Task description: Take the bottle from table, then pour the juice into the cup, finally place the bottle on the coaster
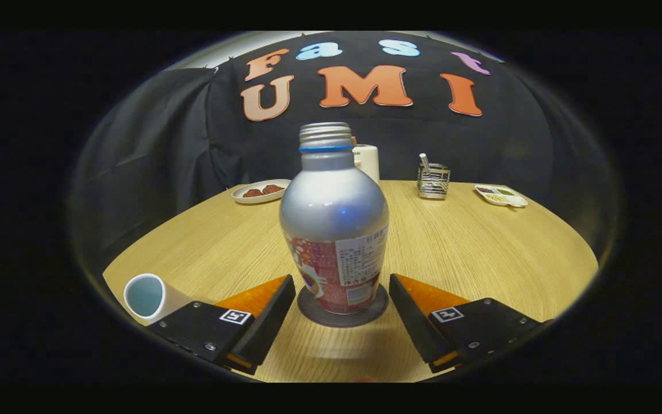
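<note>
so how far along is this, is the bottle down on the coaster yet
Looks nearly finished. The bottle stands upright on the dark coaster, cap off, so the placing appears done. Whether juice was poured can't be confirmed: the cup beside the left finger shows no clear contents. In hand: nothing; the gripper is open, fingers either side of the bottle's base without touching. Left: just backing the gripper away.

Gripper (342,299) sat level, pointed straight ahead, low over the table (480,247). Fingers (262,322) were spread wide, one on each side of the bottle (334,230), with a visible gap on both sides, neither touching it. Tips reached about level with the bottle's base.
</note>
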A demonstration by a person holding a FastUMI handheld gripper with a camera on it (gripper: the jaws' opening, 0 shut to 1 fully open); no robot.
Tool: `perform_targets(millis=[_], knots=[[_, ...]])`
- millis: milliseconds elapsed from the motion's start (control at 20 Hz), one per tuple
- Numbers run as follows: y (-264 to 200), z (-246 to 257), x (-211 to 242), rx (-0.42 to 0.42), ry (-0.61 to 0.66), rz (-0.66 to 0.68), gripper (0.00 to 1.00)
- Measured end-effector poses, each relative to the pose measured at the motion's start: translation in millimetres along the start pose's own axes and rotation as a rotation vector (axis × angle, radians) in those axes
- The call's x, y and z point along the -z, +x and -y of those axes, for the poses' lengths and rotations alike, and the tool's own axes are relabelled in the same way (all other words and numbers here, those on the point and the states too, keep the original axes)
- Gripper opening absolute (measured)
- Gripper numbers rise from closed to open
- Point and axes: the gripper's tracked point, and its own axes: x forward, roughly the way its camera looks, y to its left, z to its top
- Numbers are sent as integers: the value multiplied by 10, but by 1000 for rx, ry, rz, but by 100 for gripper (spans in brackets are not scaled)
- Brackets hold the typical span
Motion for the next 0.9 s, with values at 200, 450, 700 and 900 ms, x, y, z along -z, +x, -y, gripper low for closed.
perform_targets(millis=[200, 450, 700, 900], knots=[[-268, 2, -50, -4, 9, 19, 98], [-798, 181, -267, -8, 51, 63, 98], [-1294, 526, -487, 46, 54, 139, 98], [-1620, 802, -510, 95, 40, 178, 97]])
